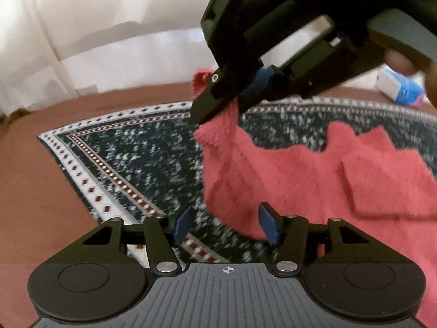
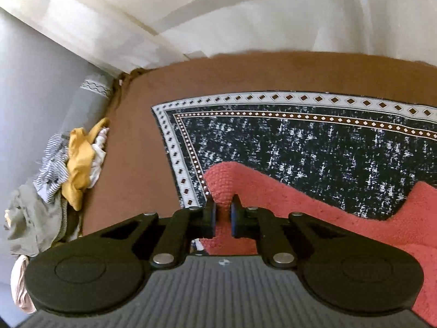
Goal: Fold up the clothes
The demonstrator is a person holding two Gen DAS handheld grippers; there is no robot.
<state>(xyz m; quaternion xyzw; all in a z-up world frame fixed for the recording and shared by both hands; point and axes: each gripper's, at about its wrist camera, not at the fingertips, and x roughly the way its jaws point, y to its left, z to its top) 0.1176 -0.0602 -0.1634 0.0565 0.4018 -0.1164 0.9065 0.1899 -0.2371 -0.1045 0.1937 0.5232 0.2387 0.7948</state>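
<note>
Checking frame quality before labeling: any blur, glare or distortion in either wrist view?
Left wrist view: motion blur smears the rug and the right gripper; fisheye bends the rug border. Right wrist view: sharper; pink garment weave is readable; bright curtain is nearly washed out; edges curve.

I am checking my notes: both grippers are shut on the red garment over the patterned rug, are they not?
Not quite. Only the right gripper is shut on the red garment over the patterned rug. The left wrist view shows the left gripper open, holding nothing.
</note>
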